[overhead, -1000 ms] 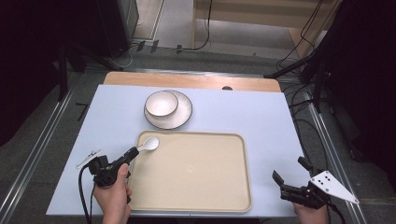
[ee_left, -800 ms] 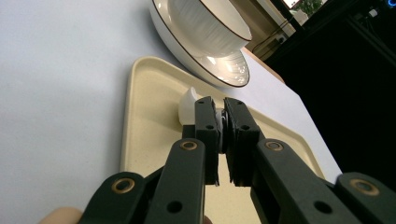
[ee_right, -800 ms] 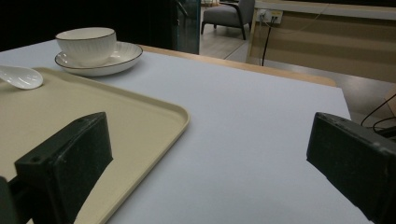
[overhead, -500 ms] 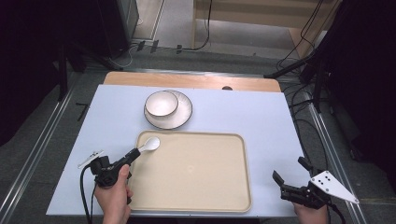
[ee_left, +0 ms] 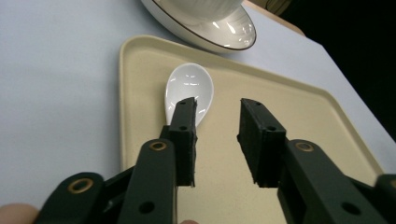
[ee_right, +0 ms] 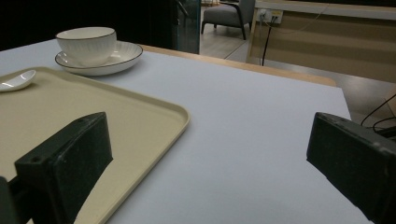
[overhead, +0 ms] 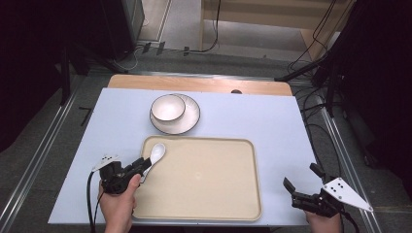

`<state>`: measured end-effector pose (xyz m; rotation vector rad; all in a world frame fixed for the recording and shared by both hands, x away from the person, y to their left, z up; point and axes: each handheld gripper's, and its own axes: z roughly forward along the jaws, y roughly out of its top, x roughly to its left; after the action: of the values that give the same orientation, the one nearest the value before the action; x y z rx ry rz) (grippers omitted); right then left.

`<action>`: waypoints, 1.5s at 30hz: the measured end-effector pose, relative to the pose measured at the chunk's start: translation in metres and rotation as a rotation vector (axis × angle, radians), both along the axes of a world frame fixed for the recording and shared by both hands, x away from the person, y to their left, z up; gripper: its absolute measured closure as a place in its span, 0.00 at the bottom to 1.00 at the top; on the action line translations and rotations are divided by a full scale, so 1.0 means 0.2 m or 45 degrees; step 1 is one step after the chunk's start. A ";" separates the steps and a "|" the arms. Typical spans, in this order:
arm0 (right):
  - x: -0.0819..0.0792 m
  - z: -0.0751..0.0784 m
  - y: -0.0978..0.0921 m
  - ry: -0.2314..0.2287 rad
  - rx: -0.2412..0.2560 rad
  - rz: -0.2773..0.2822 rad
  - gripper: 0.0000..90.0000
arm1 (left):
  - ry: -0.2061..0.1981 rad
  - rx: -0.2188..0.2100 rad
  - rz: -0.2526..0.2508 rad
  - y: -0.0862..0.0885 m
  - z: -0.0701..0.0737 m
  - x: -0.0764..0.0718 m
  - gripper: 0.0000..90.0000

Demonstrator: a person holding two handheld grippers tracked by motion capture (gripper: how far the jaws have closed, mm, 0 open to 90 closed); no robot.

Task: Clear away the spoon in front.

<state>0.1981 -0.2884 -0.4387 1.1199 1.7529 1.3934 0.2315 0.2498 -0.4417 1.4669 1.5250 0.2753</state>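
A white ceramic spoon [overhead: 158, 152] lies in the far left corner of the beige tray [overhead: 204, 194]. My left gripper [overhead: 144, 165] is open just behind it. In the left gripper view the spoon's bowl [ee_left: 189, 88] pokes out beyond the left jaw, which covers the handle; the gap between the jaws holds nothing. My right gripper [overhead: 300, 175] rests open over the table's near right corner, off the tray. In the right gripper view its jaws stand wide apart around bare tabletop, with the spoon [ee_right: 16, 80] far off at the left.
A white bowl [overhead: 167, 107] sits on a dark-rimmed plate [overhead: 190, 119] just beyond the tray's far edge. The light blue table cover [overhead: 272, 126] is bare to the right of the plate. Cables and stand legs lie on the floor beyond the table.
The left gripper and the spoon have shifted very slightly over the tray's corner. The right gripper has not moved.
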 end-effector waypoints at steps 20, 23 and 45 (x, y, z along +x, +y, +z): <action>0.00 0.00 0.00 -0.001 0.002 -0.002 0.00 | 0.142 0.184 -0.113 -0.20 -0.07 0.28 1.00; 0.00 0.00 -0.01 -0.003 0.008 -0.002 0.00 | 0.163 0.215 -0.105 -0.23 -0.09 0.31 1.00; 0.00 0.00 0.00 0.000 -0.004 0.003 0.00 | 0.251 0.238 -0.009 -0.12 -0.08 0.34 1.00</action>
<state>0.1986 -0.2884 -0.4392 1.1161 1.7563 1.3918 0.3001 0.2258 -0.4587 1.6867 1.6873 0.2825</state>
